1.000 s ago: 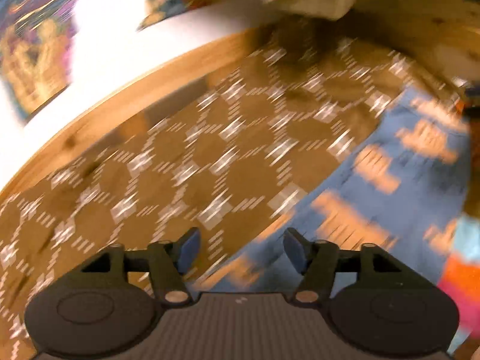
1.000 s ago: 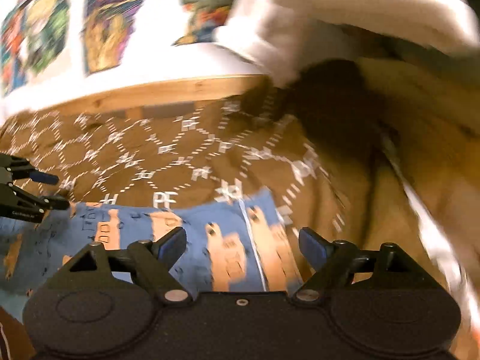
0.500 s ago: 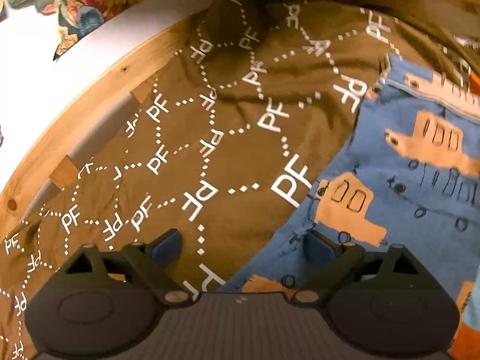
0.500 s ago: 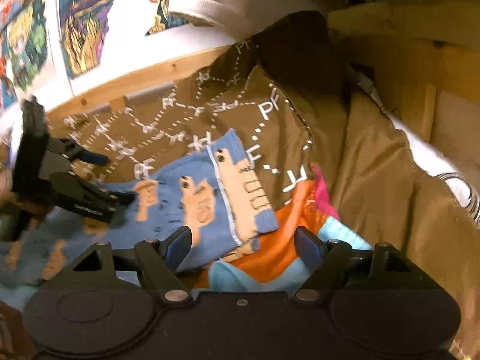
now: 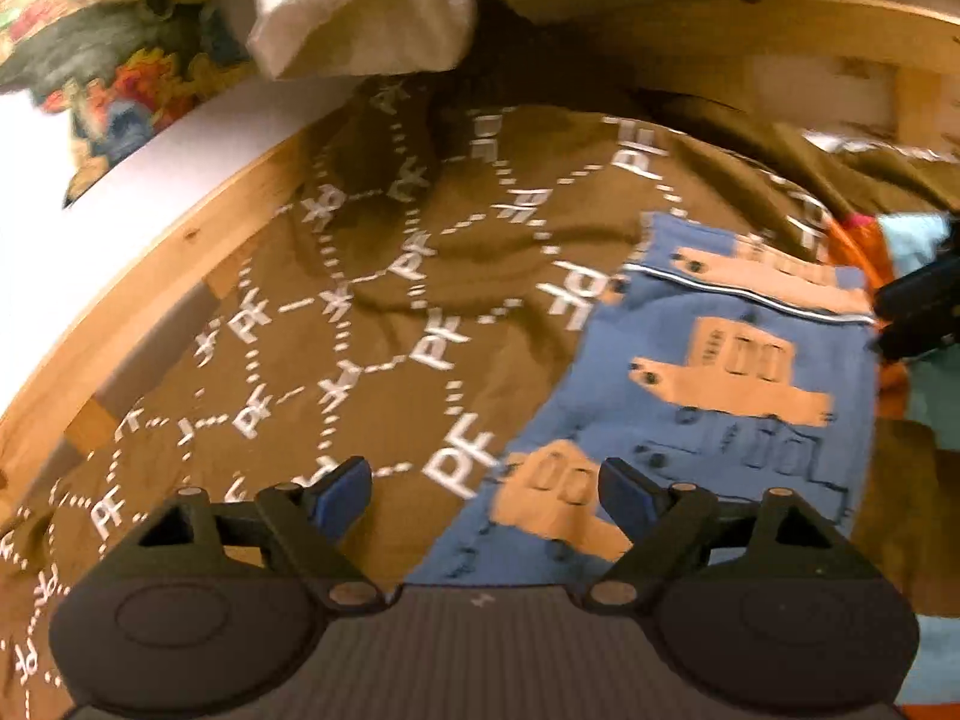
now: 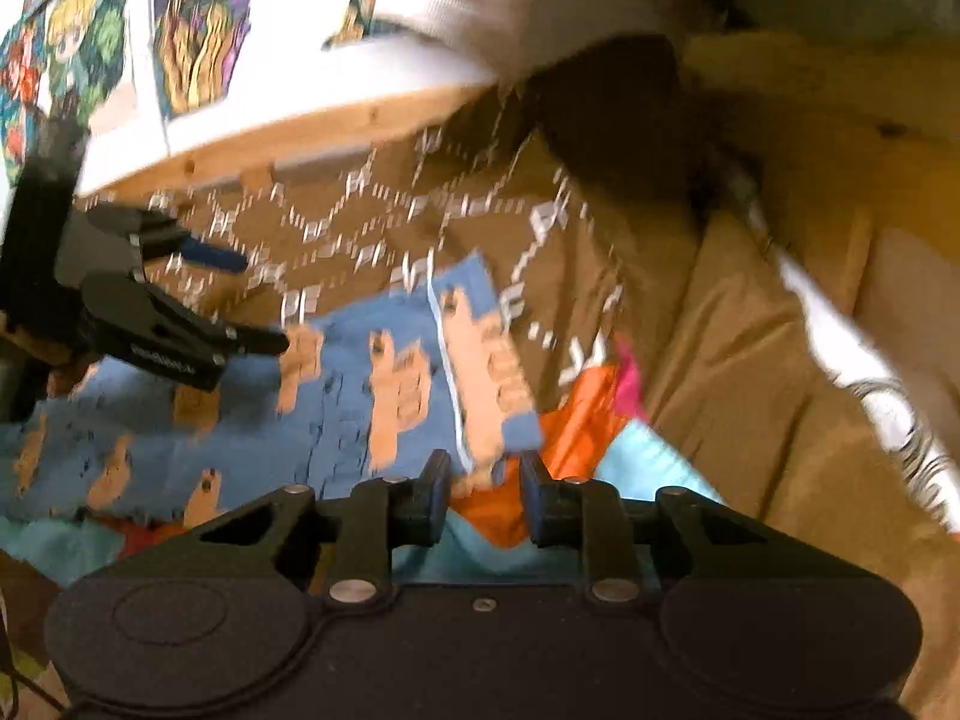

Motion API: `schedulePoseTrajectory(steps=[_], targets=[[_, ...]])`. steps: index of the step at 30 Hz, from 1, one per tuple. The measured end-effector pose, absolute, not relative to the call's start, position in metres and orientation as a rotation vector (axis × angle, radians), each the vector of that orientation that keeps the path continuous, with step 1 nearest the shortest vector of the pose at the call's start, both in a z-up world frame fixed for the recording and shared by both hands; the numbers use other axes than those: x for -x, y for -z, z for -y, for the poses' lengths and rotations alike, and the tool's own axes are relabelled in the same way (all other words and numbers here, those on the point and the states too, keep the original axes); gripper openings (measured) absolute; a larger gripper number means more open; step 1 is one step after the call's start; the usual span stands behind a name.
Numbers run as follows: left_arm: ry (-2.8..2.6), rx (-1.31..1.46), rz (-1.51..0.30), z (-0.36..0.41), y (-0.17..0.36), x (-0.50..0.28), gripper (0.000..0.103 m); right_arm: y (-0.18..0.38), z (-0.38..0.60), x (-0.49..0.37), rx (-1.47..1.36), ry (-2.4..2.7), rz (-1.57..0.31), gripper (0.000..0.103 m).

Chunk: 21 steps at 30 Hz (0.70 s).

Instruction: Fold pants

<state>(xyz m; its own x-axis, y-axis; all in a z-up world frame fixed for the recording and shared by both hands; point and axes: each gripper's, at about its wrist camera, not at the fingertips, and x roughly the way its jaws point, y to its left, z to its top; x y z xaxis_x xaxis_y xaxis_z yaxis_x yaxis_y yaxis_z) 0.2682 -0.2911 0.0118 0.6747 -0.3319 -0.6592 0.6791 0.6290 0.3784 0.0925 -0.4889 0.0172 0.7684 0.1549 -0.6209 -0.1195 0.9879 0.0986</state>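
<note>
White "PF" letters repeated across the brown bedspread

The pants were soft matt knit cloth, blue with tan printed shapes. The brown blanket beneath looked a smooth woven cloth (white lettering printed on it). The bed frame was pale bare wood with visible knots. Both tongs were matt black plastic, the left tongs tipped with blue pads.

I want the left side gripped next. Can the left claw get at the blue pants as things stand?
Probably yes: the left claw is open, the blue pants lie flat on the brown blanket just ahead, nothing covering them.
</note>
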Motion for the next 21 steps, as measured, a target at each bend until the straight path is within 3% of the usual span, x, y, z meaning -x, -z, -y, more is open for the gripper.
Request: schedulePoseTrajectory(steps=[8, 9, 10, 13, 21], targets=[[0.616, -0.637, -0.596, 0.318, -0.003, -0.287, 0.087, -0.008, 0.481, -0.098, 0.007, -0.135, -0.671, 0.026], [0.617, -0.642, -0.595, 0.321, -0.001, -0.289, 0.087, -0.007, 0.481, -0.099, 0.007, -0.139, -0.674, 0.015], [0.621, -0.648, -0.592, 0.322, 0.0, -0.289, 0.087, -0.007, 0.481, -0.1, 0.012, -0.143, -0.677, 0.011], [0.625, -0.651, -0.593, 0.324, 0.0, -0.29, 0.087, -0.01, 0.478, -0.097, 0.034, -0.143, -0.661, 0.008], [0.598, -0.76, -0.578, 0.32, 0.01, -0.289, 0.09, -0.012, 0.487, -0.095, 0.042, -0.085, -0.666, 0.007]])
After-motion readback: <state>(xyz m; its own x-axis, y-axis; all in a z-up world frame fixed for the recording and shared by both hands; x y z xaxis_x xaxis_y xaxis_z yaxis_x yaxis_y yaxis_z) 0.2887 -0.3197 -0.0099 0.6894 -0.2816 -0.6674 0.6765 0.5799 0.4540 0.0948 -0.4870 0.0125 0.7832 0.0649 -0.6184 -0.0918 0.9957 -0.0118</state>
